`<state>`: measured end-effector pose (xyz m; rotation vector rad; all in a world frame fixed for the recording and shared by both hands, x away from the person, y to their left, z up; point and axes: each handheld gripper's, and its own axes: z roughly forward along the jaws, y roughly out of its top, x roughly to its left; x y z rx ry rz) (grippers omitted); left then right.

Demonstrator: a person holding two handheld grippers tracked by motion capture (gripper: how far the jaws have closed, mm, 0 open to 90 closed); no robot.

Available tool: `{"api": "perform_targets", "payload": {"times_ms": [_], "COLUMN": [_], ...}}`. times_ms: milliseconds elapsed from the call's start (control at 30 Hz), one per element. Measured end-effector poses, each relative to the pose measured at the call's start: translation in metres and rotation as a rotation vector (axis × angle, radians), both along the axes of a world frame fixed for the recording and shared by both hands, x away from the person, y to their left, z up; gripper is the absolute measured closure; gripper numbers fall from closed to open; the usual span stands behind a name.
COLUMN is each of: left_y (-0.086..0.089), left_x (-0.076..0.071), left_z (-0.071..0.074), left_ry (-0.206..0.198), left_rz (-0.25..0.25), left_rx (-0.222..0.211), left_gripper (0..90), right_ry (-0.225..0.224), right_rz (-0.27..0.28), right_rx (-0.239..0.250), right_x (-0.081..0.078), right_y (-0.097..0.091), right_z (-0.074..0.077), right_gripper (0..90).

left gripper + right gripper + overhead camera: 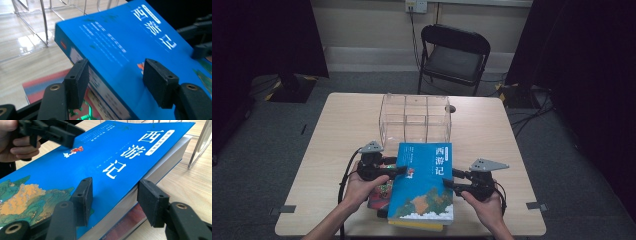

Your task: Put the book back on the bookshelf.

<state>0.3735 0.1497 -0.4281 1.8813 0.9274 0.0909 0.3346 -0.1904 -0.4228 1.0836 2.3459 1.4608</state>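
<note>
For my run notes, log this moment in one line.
left tool: straddles blue book spine | right tool: straddles its page edge | grip: unclear

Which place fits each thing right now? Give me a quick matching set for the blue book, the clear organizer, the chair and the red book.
Things:
1. blue book
2. clear organizer
3. chair
4. red book

Places:
A. on the floor beyond the table's far edge
B. between the left gripper and the right gripper, on top of the stack
C. on the table just beyond the books
D. under the left hand's side of the stack, partly covered

Pairs: 1-B, 2-C, 3-A, 4-D
</note>
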Motion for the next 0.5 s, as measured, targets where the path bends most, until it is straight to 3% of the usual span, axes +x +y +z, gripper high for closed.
{"api": "perform_targets", "payload": {"times_ms": [167, 333, 500], "left_y": [0.001, 0.007, 0.004], "left_x": [-0.008, -0.008, -0.010], "left_z": [0.004, 0.004, 0.003], "left_ry": [-0.029, -0.001, 0.002], "left_rz": [-0.003, -0.010, 0.001], "left_rx": [0.049, 0.020, 0.033], "left_gripper": [35.1, 35.3, 31.1], "right_ry": [-0.009, -0.009, -0.027], "right_rz": [-0.003, -0.005, -0.016], "right_rx": [0.006, 0.007, -0.041], "right_x": [0.006, 0.012, 0.015], "right_y": [0.002, 0.005, 0.009], "right_z": [-0.001, -0.001, 0.007], "right_gripper": [49.0, 49.7, 53.8]}}
